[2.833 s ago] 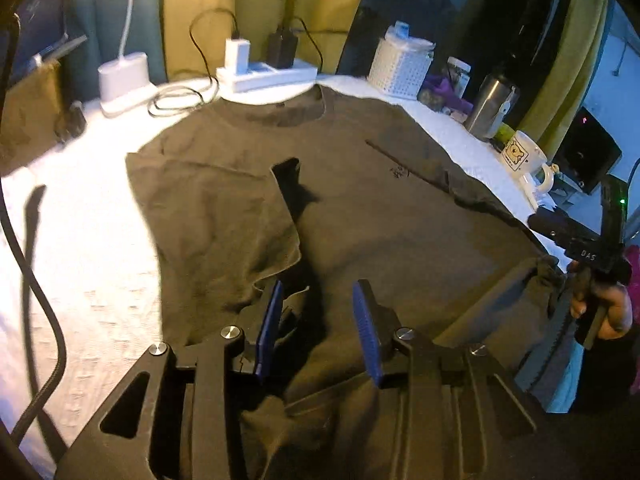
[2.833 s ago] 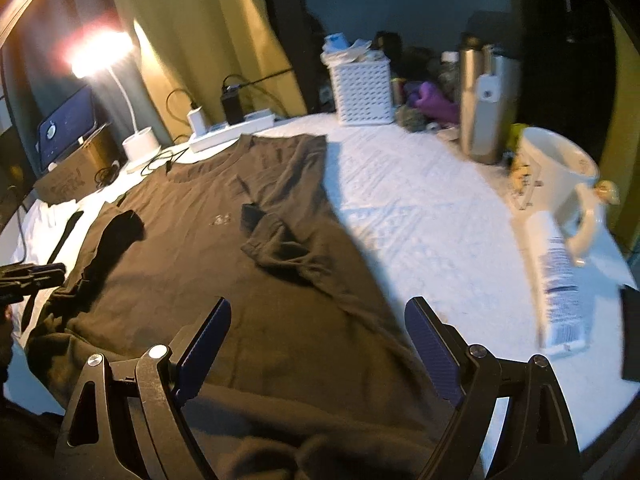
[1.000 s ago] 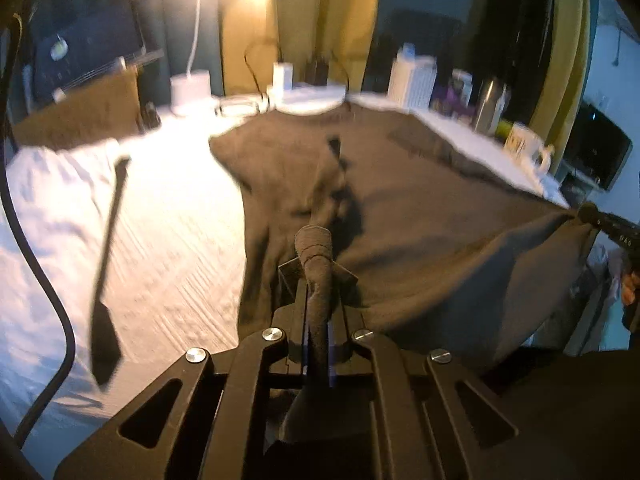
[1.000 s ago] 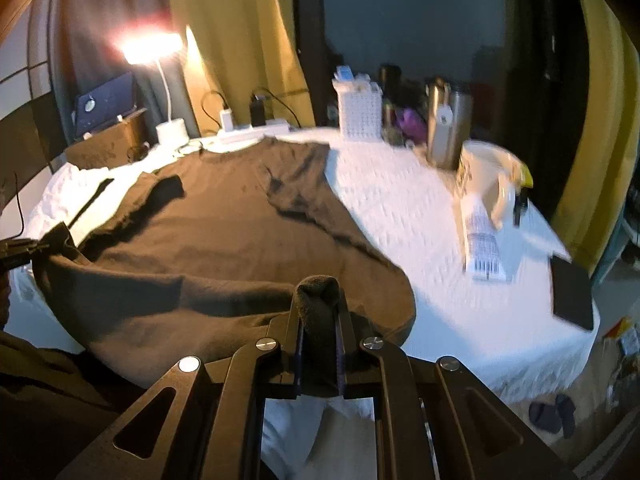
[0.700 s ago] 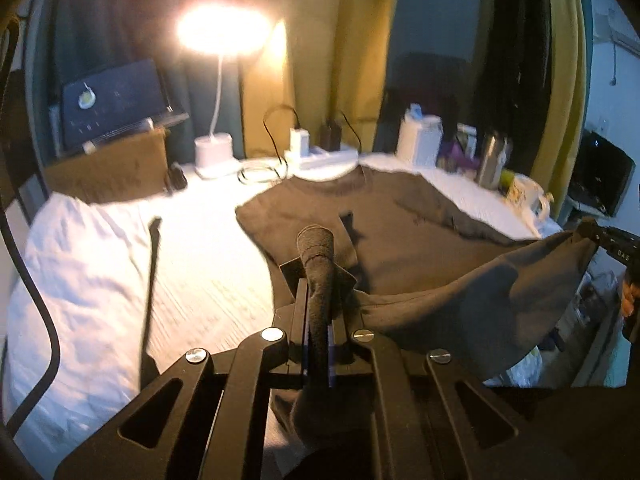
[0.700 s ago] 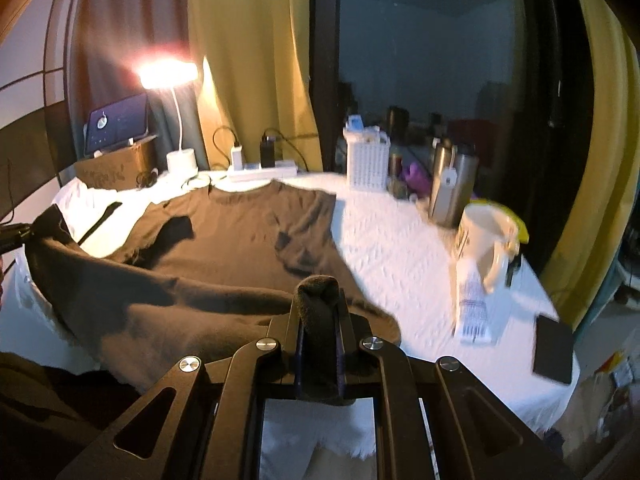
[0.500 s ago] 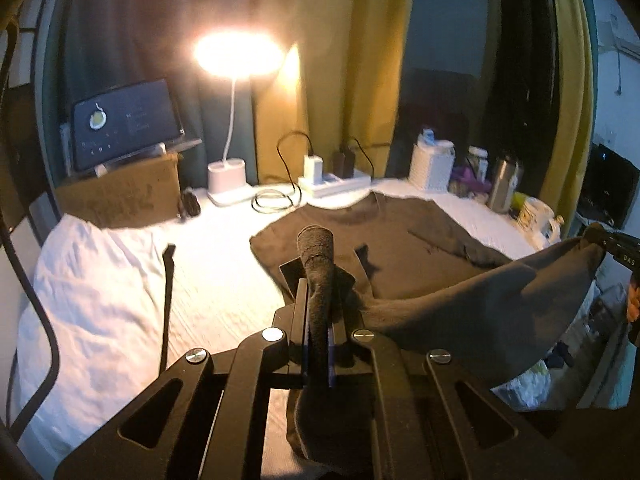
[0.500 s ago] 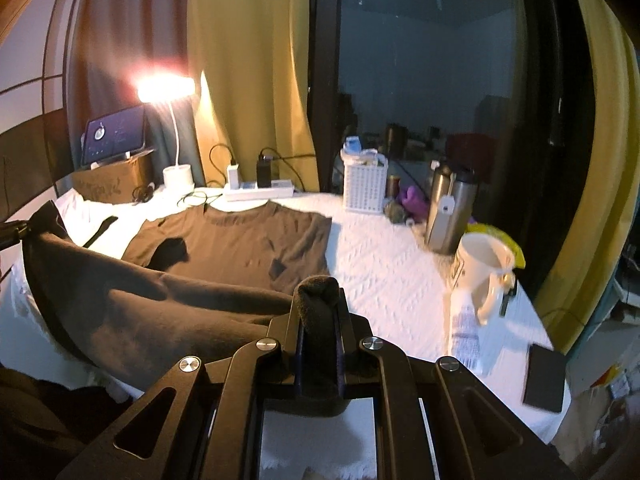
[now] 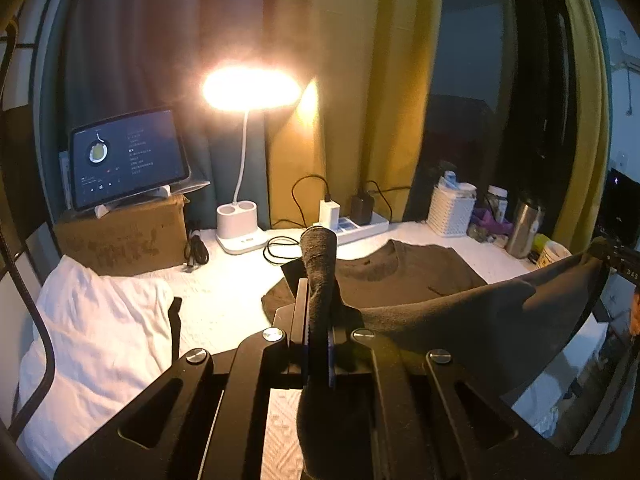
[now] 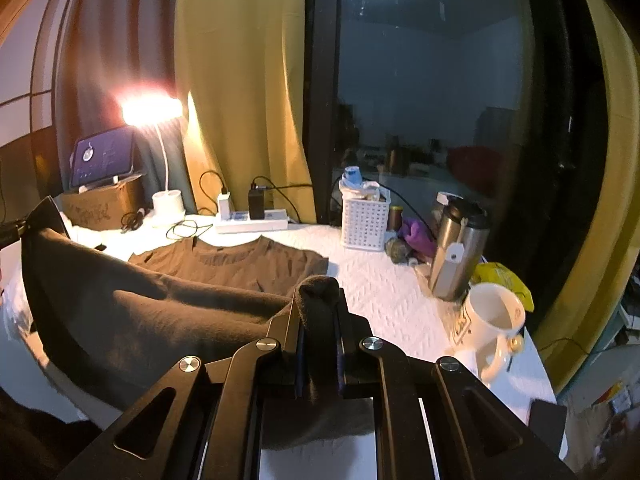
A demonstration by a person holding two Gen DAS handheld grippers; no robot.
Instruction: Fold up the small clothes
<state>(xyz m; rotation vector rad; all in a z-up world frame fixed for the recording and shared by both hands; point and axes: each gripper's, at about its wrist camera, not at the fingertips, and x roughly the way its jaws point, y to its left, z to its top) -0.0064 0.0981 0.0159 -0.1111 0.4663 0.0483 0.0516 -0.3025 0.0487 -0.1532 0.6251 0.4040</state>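
**Shirt hem raised between two closed grippers; much of the garment obscured**

While the collar end of the dark brown shirt (image 9: 404,276) is seen lying flat on the white bedcover (image 9: 224,300), its near hem is held up off the surface at two corners. One corner is clamped in the left gripper (image 9: 318,320), whose jaws are pressed tight on a bunched roll of fabric that stands up above the fingertips. The other corner is clamped likewise in the right gripper (image 10: 318,344), jaws narrow on a thick wad of cloth. Between the two grips the hem is stretched in a sagging span.

The lower body of the shirt is hidden behind this raised span in both views, so the lie of the folded-in sleeves cannot be confirmed. In the left wrist view the right gripper is cut off at the frame's right edge; only a dark bar and a small part of a hand (image 9: 634,312) are made out. In the right wrist view the left gripper is reduced to a dark sliver at the left edge.

A lit desk lamp (image 9: 250,92) produces heavy glare. Along the far edge are noted a tablet (image 9: 126,160), a power strip (image 10: 252,224), a white basket (image 10: 366,224), a steel flask (image 10: 458,252) and a mug (image 10: 494,320). A dark flat object at the lower right of the right wrist view is too cropped to identify.
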